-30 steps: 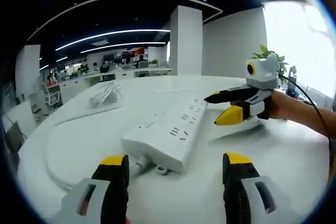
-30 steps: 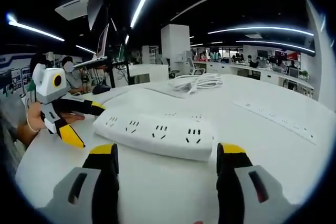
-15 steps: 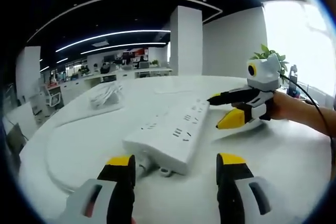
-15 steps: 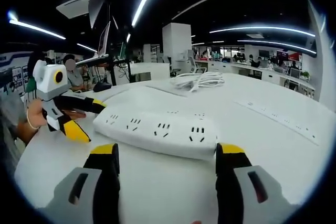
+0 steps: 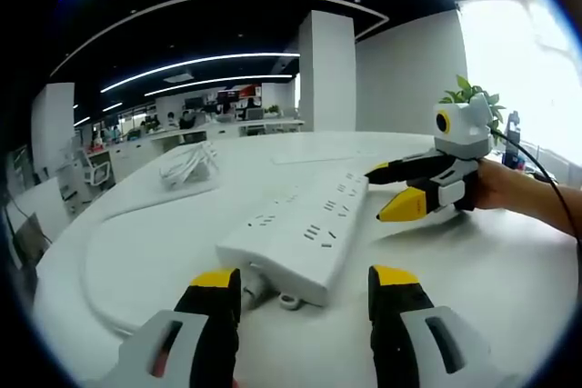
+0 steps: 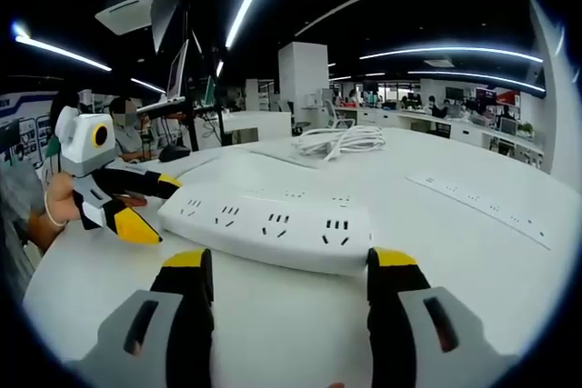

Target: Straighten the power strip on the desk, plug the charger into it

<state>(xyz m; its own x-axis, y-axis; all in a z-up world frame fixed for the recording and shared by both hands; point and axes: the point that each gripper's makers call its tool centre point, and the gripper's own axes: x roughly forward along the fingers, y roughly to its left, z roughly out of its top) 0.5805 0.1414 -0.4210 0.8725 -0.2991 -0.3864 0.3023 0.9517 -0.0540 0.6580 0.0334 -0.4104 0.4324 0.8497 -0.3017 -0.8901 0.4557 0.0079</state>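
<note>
The power strip (image 5: 305, 233) (image 6: 268, 229) lies flat on the white surface (image 5: 473, 270) (image 6: 482, 252), sockets facing up. In the left gripper view it runs from the centre toward 1 o'clock; its near end, where the cable exits, sits just beyond the left tool (image 5: 300, 293). In the right gripper view it lies broadside, from 9 o'clock to the centre, directly ahead of the right tool (image 6: 289, 270).

Left tool: jaws are spread apart and hold nothing. The near end of the strip lies just past the gap between the yellow tips; contact cannot be determined. In the right gripper view this tool (image 6: 145, 211) appears at 9 o'clock, held by a hand (image 6: 56, 206), its yellow and black jaws parted beside the strip's left end.

Right tool: jaws are spread apart and hold nothing, with the strip's long side just ahead of the tips. In the left gripper view this tool (image 5: 396, 190) appears at 2 o'clock, held by a hand (image 5: 496, 190), its jaws parted next to the far end of the strip.

A bundle of white cable (image 5: 186, 165) (image 6: 341, 141) rests on the surface well beyond the strip, at 10 o'clock in the left gripper view and 12 o'clock in the right gripper view. A second, longer strip (image 6: 482, 206) lies flat at 3 o'clock in the right gripper view. A green plant (image 5: 473, 97) stands behind the right tool.
</note>
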